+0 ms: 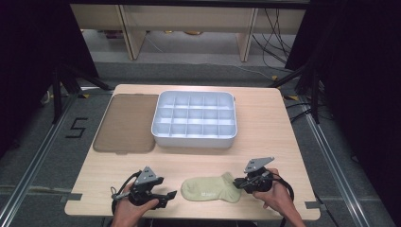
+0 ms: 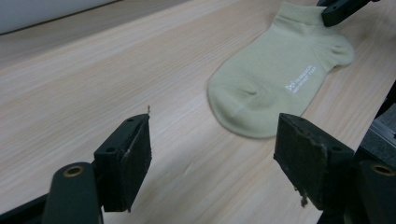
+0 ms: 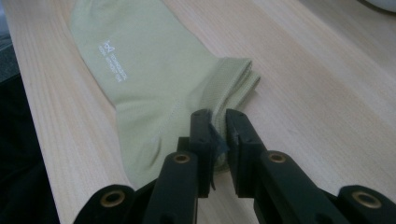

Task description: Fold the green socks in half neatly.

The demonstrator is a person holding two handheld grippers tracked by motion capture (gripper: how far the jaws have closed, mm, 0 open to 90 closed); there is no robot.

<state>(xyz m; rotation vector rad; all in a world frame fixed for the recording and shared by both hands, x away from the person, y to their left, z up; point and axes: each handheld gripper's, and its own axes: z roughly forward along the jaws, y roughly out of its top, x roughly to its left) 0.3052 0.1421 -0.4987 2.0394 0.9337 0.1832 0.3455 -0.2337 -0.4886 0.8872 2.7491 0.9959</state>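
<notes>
A pale green ankle sock (image 1: 210, 189) lies flat near the table's front edge, with small white print on its side. My right gripper (image 1: 239, 183) is at the sock's right end, its jaws pinched on the cuff edge. In the right gripper view the sock (image 3: 149, 79) stretches away from the nearly closed right gripper (image 3: 219, 126), with fabric between the pads. My left gripper (image 1: 168, 197) hovers just left of the toe, open and holding nothing. The left gripper view has the wide-apart left gripper (image 2: 212, 149) a short way before the sock's toe (image 2: 275, 79).
A white tray (image 1: 194, 138) divided into several compartments stands at the middle back of the wooden table (image 1: 265, 142). A flat brown lid (image 1: 127, 123) lies to its left. The table's front edge runs just below both hands.
</notes>
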